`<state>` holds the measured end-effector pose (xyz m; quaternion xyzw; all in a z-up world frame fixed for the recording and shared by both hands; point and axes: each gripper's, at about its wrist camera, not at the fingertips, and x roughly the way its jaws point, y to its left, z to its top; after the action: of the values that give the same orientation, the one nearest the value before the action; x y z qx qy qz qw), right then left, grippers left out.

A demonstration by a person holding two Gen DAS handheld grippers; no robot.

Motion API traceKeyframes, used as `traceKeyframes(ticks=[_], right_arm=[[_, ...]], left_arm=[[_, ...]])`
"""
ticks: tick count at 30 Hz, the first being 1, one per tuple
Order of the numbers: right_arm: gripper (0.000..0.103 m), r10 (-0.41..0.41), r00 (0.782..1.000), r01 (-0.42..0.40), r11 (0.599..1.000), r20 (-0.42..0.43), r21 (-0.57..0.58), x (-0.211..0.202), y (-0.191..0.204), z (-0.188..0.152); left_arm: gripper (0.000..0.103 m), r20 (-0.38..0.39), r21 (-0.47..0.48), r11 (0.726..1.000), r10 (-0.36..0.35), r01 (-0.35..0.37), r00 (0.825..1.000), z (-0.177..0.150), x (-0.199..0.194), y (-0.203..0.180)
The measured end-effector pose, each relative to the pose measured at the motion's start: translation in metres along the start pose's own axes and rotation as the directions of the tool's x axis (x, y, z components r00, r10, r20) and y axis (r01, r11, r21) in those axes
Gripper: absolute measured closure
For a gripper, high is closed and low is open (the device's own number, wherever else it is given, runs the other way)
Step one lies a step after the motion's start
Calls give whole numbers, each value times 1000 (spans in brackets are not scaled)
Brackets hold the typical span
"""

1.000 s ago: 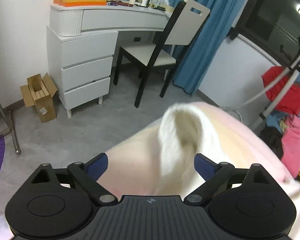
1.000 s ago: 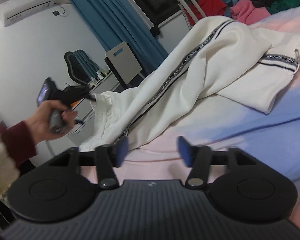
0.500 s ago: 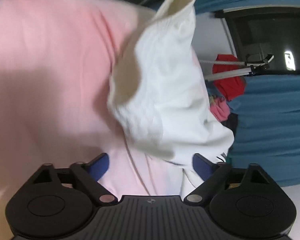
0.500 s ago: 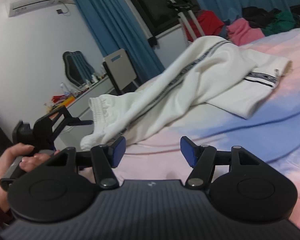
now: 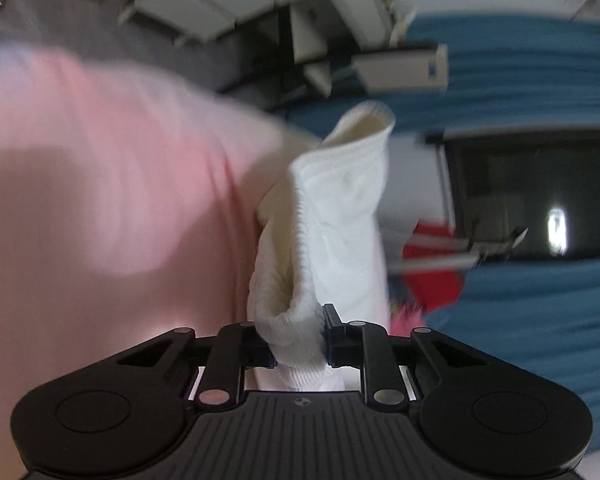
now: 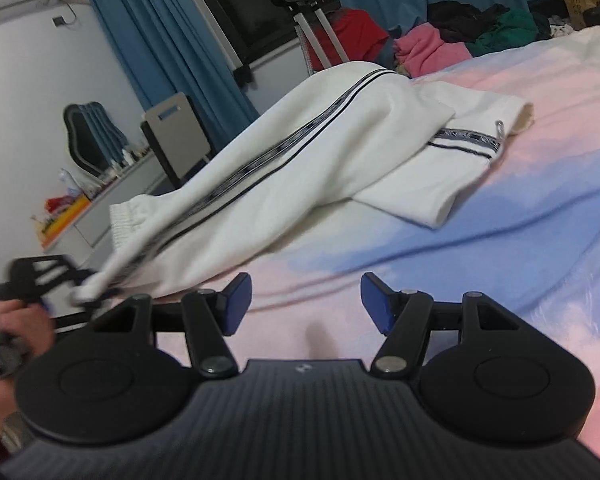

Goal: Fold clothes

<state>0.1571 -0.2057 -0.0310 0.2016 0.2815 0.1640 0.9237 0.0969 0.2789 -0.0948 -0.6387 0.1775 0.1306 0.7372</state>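
Left gripper (image 5: 298, 344): fingers clamp white trousers' (image 6: 320, 140) waistband, likely to straighten them.
Right gripper (image 6: 304, 300): fingers wide, empty over bedsheet (image 6: 500, 208).

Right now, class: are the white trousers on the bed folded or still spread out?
Not folded: the white trousers lie loosely spread across the bed, waistband pinched in the left tongs.

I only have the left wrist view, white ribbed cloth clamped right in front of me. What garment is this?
Observer: White trousers with a dark side stripe, lying on the bed; the left hand-held gripper pinches the waistband end.
Operator: Is the right one holding anything?
Observer: No. The right hand-held gripper is open, over bare sheet near the waistband.
Operator: Are the legs flat?
Observer: No, one leg is folded across the other, its cuff at the far side.
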Motion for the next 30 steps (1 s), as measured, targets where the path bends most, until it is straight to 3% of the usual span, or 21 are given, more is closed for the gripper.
traceKeyframes(ticks=[2,7,11,15,17,19,22,23,25,28,30], right_arm=[[39,-21,1000,21,1000,13,-20,12,5,19],[39,-93,991,102,991,94,-86,69,27,93],[39,-146,980,169,970,139,-174,140,60,160],[40,-243,962,266,939,127,-219,218,84,208],[41,-341,936,353,907,92,-231,254,89,220],[41,-447,893,446,861,52,-244,289,92,229],[43,-544,838,536,812,33,-232,316,79,223],[47,-568,821,563,793,51,-233,317,75,218],[92,-603,793,605,761,88,-234,314,69,209],[100,-602,786,617,747,142,-248,288,63,200],[100,-583,792,610,755,180,-239,253,59,198]], left_arm=[[82,63,-29,999,-18,20,998,9,-21,4],[82,76,-125,991,62,-52,995,15,-37,29],[81,97,-127,983,145,-132,985,1,-41,46],[81,125,-92,983,169,-158,978,4,-21,49],[81,135,-87,984,168,-157,977,6,-7,50],[81,152,-78,987,150,-140,977,4,4,53],[81,174,-52,991,131,-123,976,2,24,52],[81,178,-40,991,129,-124,975,4,31,49],[81,181,-29,992,127,-124,975,4,37,44],[81,169,-46,993,119,-113,978,9,40,44],[81,157,-66,992,115,-106,981,11,40,44]])
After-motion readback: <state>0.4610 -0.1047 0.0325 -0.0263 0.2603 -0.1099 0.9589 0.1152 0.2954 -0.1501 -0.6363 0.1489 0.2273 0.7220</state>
